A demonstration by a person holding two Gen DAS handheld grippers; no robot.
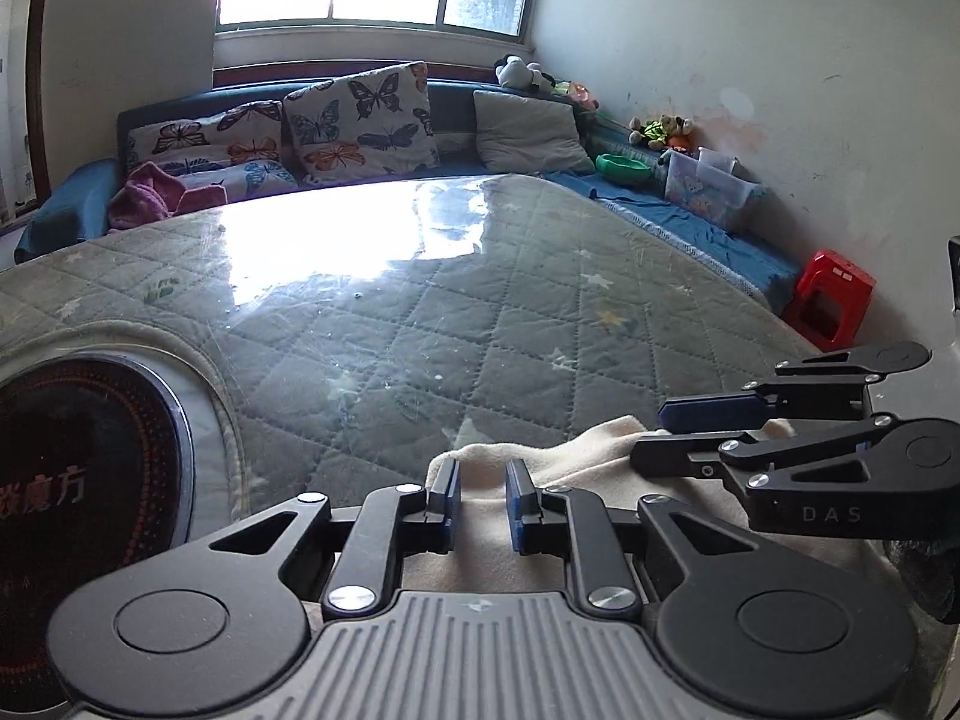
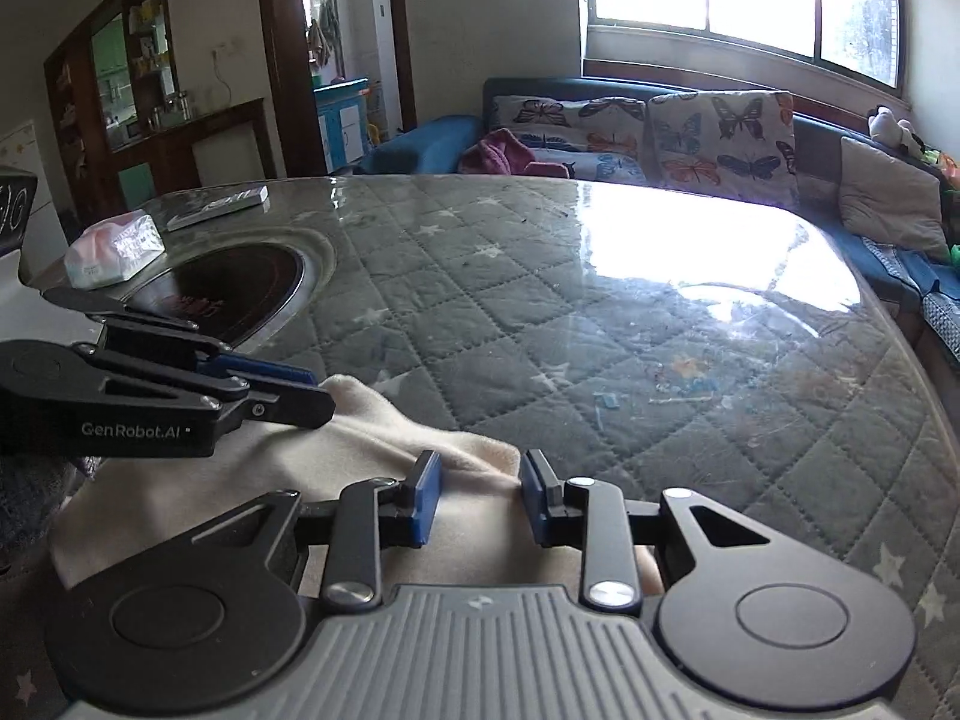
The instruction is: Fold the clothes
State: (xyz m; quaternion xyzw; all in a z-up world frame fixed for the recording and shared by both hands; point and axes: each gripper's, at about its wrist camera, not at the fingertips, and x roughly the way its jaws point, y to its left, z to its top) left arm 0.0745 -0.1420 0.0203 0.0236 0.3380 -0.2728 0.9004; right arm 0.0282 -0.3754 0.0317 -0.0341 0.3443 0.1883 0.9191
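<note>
Left wrist view shows the cream garment [image 1: 576,474] bunched at 6 o'clock on the tabletop [image 1: 420,324], unfolded. Left gripper [image 1: 483,495] and right gripper [image 2: 479,498] are spread over its edge, pinching nothing; folding seems barely begun.

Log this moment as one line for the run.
left gripper: open over cream cloth | right gripper: open, same cloth | quilted table | fold not begun
</note>
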